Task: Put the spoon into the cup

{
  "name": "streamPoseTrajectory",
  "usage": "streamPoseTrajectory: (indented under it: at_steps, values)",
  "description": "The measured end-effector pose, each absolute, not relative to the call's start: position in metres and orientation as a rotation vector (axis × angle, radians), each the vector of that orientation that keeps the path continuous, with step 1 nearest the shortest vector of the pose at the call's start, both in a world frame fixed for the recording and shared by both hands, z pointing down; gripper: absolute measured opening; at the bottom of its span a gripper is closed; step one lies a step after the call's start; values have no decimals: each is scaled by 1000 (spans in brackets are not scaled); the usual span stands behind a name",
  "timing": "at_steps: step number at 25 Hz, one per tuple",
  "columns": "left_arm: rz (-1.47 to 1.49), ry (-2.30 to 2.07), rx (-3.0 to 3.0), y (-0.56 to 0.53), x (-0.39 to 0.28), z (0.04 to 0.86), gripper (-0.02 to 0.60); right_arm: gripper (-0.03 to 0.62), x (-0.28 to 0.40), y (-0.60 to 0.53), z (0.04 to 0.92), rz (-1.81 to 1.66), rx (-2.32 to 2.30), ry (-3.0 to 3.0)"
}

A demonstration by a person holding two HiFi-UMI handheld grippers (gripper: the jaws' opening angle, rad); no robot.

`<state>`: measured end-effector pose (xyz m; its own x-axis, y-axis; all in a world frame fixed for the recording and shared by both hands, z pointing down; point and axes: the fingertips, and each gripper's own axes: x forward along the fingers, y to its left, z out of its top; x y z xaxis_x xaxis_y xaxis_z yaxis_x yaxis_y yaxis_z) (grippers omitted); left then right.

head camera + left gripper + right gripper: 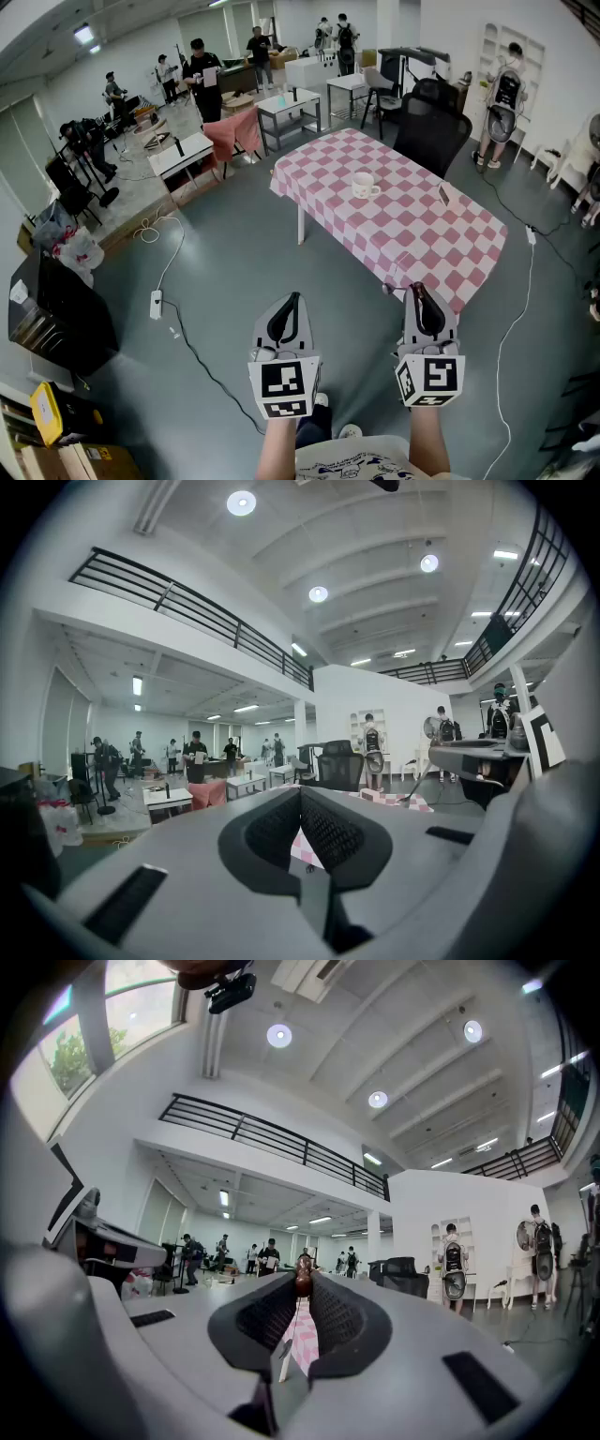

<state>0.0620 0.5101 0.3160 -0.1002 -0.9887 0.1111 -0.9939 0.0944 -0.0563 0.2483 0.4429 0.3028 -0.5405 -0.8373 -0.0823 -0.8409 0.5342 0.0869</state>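
Observation:
A white cup stands near the middle of a table with a pink-and-white checked cloth, well ahead of both grippers. My right gripper is held level short of the table's near corner and is shut on the spoon. The spoon's brown end sticks up at the jaw tips and its thin pale handle hangs down between the jaws. My left gripper is beside it over the grey floor, shut with nothing in it; its closed jaws point toward the table.
A small pale object stands near the table's right edge. A black office chair is behind the table. Cables and a power strip lie on the floor at left, near a black cabinet. Several people stand at the back.

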Motion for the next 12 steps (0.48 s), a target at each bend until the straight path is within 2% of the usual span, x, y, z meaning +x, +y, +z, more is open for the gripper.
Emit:
streamPoseTrajectory:
  at_steps: [12]
  values:
    - [177, -2284, 2058, 503, 56, 321, 14, 52, 244, 433, 308, 161, -1504, 2735]
